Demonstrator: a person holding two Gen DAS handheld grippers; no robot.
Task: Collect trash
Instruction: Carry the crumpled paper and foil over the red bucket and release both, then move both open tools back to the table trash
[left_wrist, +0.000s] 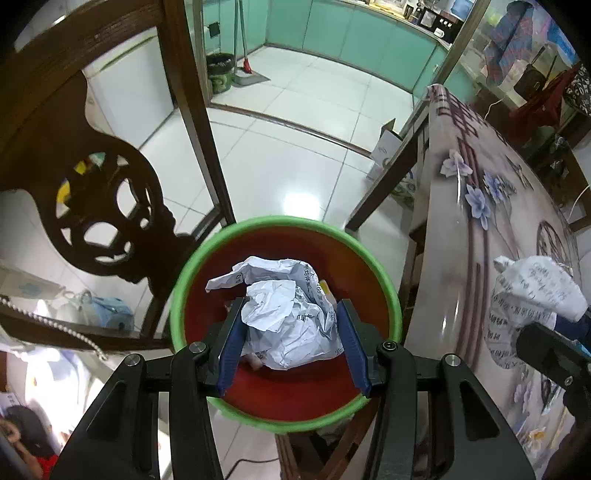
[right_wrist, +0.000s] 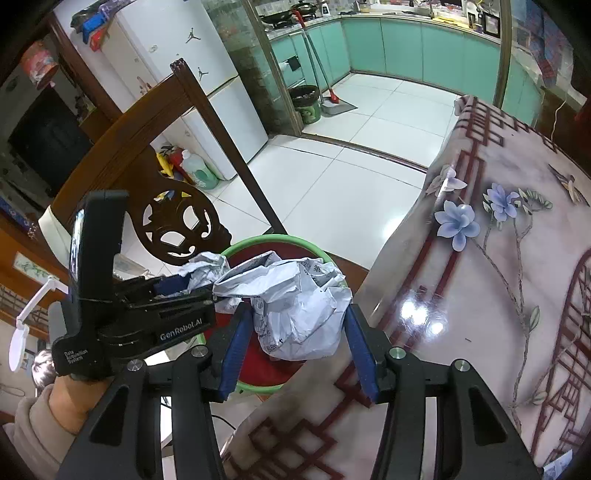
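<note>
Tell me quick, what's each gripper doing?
Left gripper: shut on crumpled white paper ball.
Right gripper: shut on second crumpled printed paper.

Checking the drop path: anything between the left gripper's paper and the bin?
Nothing solid: the left gripper holds its paper over the open bin, per the left wrist view.

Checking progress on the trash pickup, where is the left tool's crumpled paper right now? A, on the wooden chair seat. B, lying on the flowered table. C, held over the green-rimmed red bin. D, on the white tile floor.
C: the left tool grips the crumpled paper directly above the red bin with its green rim.
</note>
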